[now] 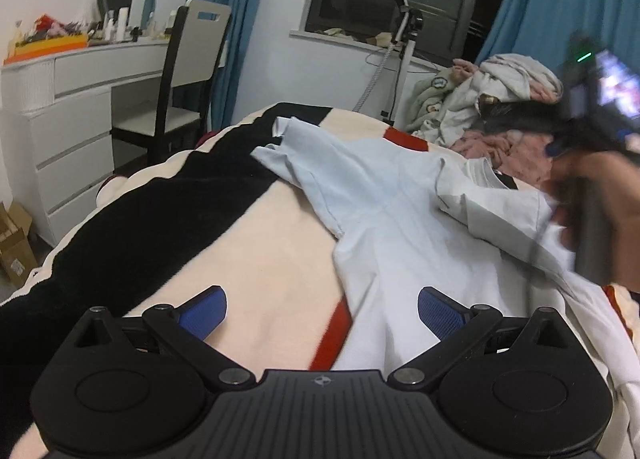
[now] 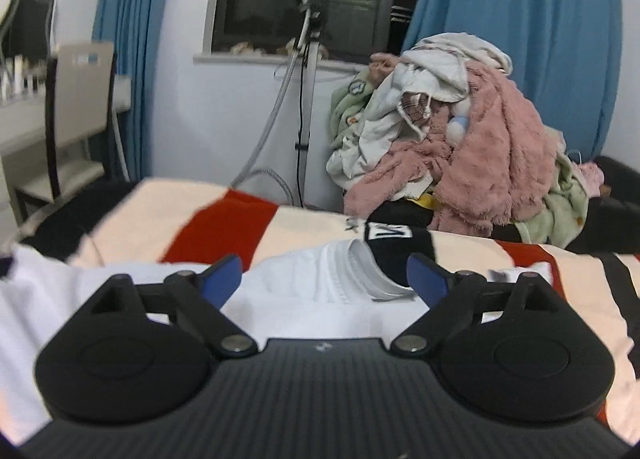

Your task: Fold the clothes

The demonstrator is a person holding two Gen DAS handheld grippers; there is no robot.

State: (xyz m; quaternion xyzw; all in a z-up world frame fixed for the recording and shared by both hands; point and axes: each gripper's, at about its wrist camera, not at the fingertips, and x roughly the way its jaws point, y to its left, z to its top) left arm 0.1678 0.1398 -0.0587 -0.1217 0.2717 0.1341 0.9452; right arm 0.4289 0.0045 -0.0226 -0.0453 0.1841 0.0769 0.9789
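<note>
A white T-shirt [image 1: 400, 219] lies spread on the striped blanket [image 1: 260, 243], one sleeve reaching toward the black stripe and its right side folded over. My left gripper [image 1: 322, 313] hovers open above the shirt's lower edge, nothing between its blue pads. In the right wrist view the shirt's ribbed collar [image 2: 360, 271] lies just under my right gripper [image 2: 324, 279], whose jaws stand wide open around it without pressing. A hand holding the right gripper's body [image 1: 592, 195] shows blurred at the right of the left wrist view.
A pile of unfolded clothes [image 2: 460, 147], pink fleece and pale pieces, sits at the far side of the bed. A white dresser [image 1: 68, 119] and chair [image 1: 188, 71] stand to the left. A stand with a hose [image 2: 306, 99] is by the window.
</note>
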